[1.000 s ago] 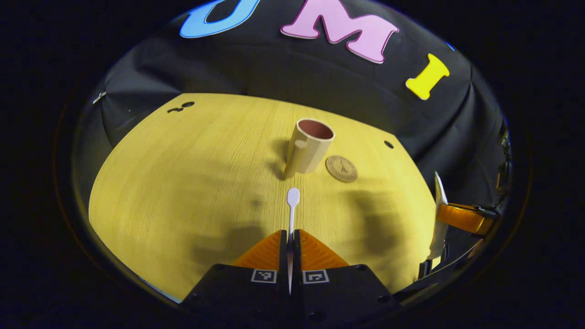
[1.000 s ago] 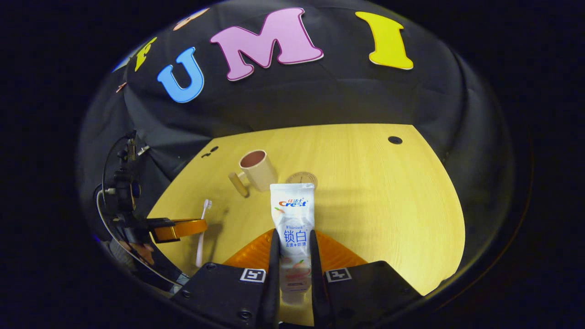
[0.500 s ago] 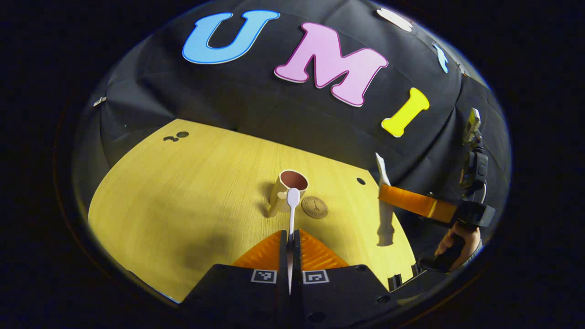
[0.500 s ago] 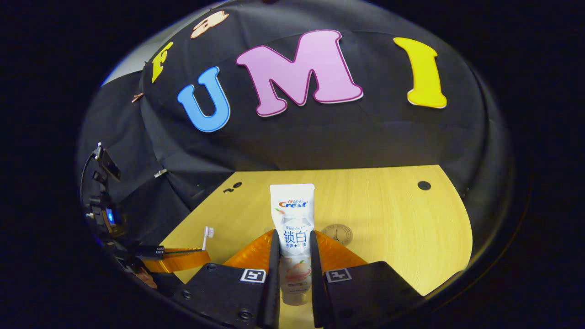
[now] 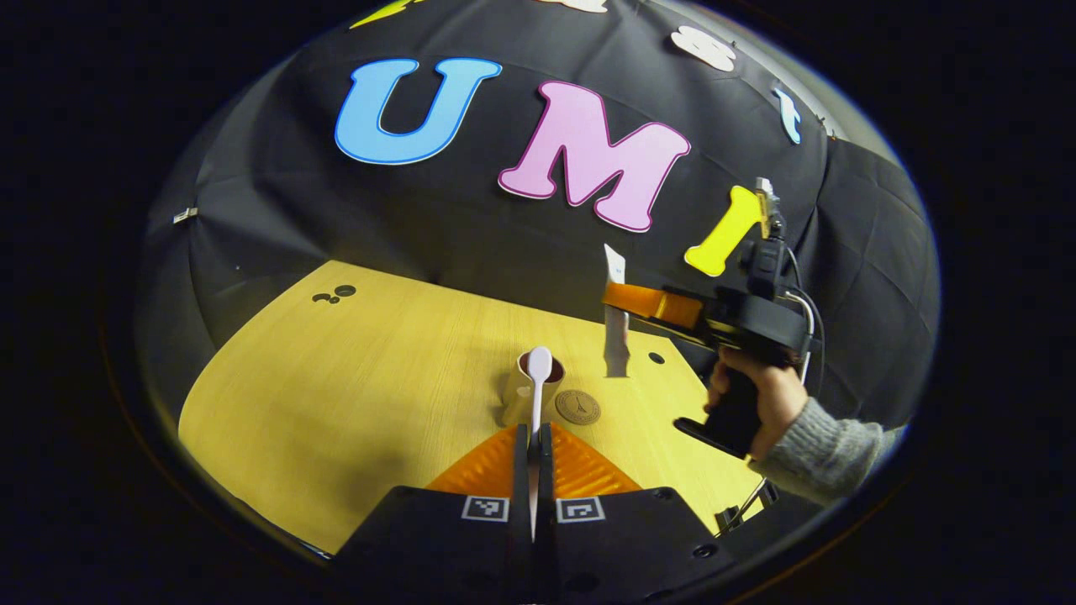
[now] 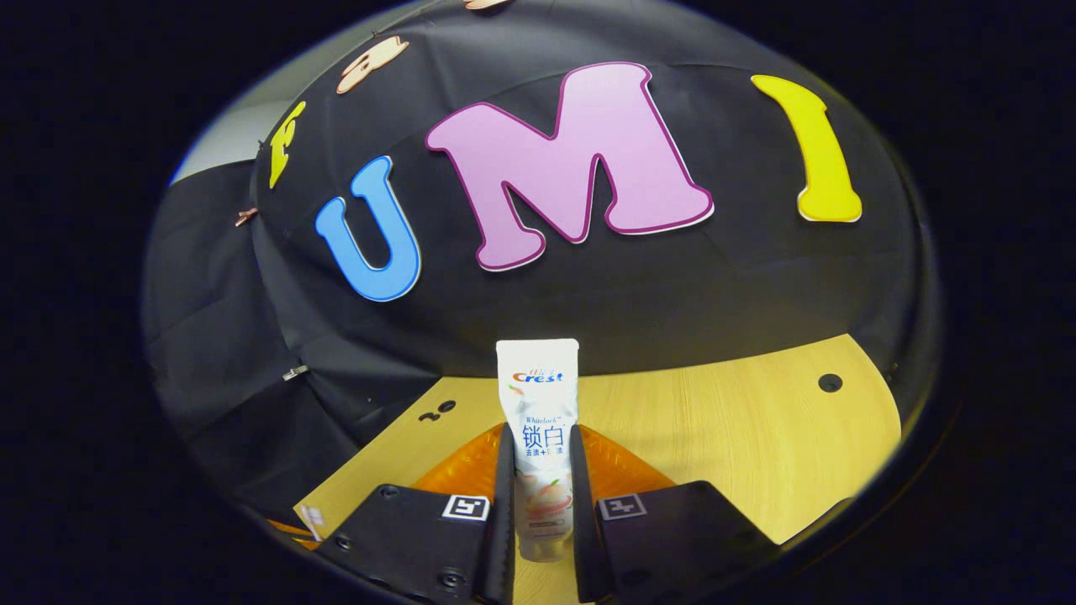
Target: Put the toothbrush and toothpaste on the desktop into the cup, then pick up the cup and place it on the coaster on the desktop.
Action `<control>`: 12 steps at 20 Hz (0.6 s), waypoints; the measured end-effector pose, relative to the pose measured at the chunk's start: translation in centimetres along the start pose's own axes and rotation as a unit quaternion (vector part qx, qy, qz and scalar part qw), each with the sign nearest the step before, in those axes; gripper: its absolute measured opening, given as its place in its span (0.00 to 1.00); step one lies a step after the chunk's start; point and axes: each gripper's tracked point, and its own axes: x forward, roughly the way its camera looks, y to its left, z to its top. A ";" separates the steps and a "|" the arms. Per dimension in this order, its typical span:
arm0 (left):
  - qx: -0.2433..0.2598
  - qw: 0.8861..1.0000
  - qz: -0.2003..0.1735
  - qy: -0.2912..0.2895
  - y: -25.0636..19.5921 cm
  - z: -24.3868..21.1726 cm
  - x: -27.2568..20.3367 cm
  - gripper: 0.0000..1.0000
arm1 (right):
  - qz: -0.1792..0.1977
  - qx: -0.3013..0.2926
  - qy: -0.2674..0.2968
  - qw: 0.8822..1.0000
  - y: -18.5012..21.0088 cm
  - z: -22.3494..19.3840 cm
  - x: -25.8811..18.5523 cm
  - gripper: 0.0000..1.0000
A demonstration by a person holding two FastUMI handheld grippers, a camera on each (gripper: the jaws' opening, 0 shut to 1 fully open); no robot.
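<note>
In the left gripper view my left gripper [image 5: 533, 433] is shut on a white toothbrush [image 5: 538, 378] that points forward, its head lying over the beige cup [image 5: 519, 395] on the wooden desktop [image 5: 353, 378]. A round brown coaster [image 5: 577, 407] lies just right of the cup. Farther right in that view, a hand holds the right gripper [image 5: 618, 294], which carries the white toothpaste tube [image 5: 616, 336] upright in the air beyond the coaster. In the right gripper view my right gripper [image 6: 540, 445] is shut on the toothpaste tube [image 6: 538, 420], lifted well above the desktop [image 6: 740, 437].
The black cloth wall [image 5: 471, 218] closes the back of the desktop. Small dark holes mark the desktop at the back left [image 5: 334, 293] and back right [image 5: 656, 358]. A grey sleeve [image 5: 828, 454] reaches in from the right.
Both grippers have risen and tilted up with their loads. The right gripper with the toothpaste has moved left, toward the cup and coaster. The cup has dropped from the right gripper view.
</note>
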 end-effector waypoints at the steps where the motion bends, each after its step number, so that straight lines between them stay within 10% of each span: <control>1: -0.002 1.000 -0.004 -0.005 -0.2 0.0 0.0 0.06 | 0.000 -0.001 -0.004 1.000 -0.2 -0.3 1.0 0.32; 12: 0.014 0.999 -0.009 -0.041 1.5 -0.1 4.1 0.06 | -0.003 0.005 -0.030 1.000 -2.3 -5.7 9.1 0.32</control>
